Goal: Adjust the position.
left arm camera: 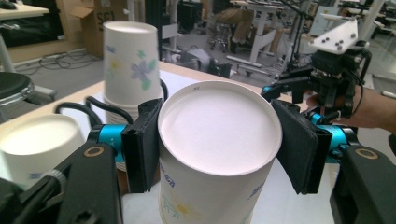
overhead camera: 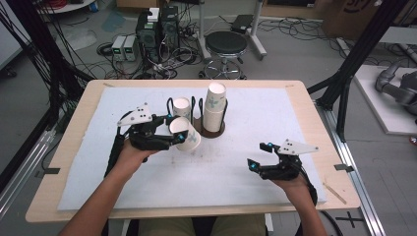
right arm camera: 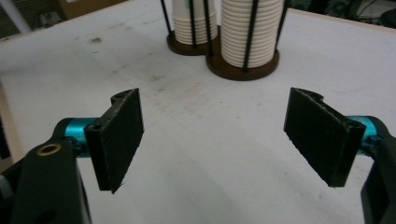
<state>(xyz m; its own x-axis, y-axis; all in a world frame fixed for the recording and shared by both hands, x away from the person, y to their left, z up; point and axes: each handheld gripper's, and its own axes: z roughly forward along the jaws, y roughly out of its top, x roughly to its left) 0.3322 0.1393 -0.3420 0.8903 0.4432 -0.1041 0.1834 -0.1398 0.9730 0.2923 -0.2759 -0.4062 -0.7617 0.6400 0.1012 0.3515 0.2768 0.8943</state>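
White padding covers the wooden table (overhead camera: 78,105), and nearest the person the right gripper (overhead camera: 265,160) hovers low over its near right part, jaws spread wide apart with nothing between them. In the right gripper view the mat (right arm camera: 196,140) below shows faint stains. Farther in and to the left, the left gripper (overhead camera: 173,132) is clamped on a paper cup (overhead camera: 186,135) printed with flowers, held tilted just above the mat, its pads (left arm camera: 144,144) pressing both sides below the closed base. Just beyond it stands a dark wire cup holder (overhead camera: 212,132) with two stacks: a short cup stack (overhead camera: 181,107) on the left, a taller cup stack (overhead camera: 215,107) on the right.
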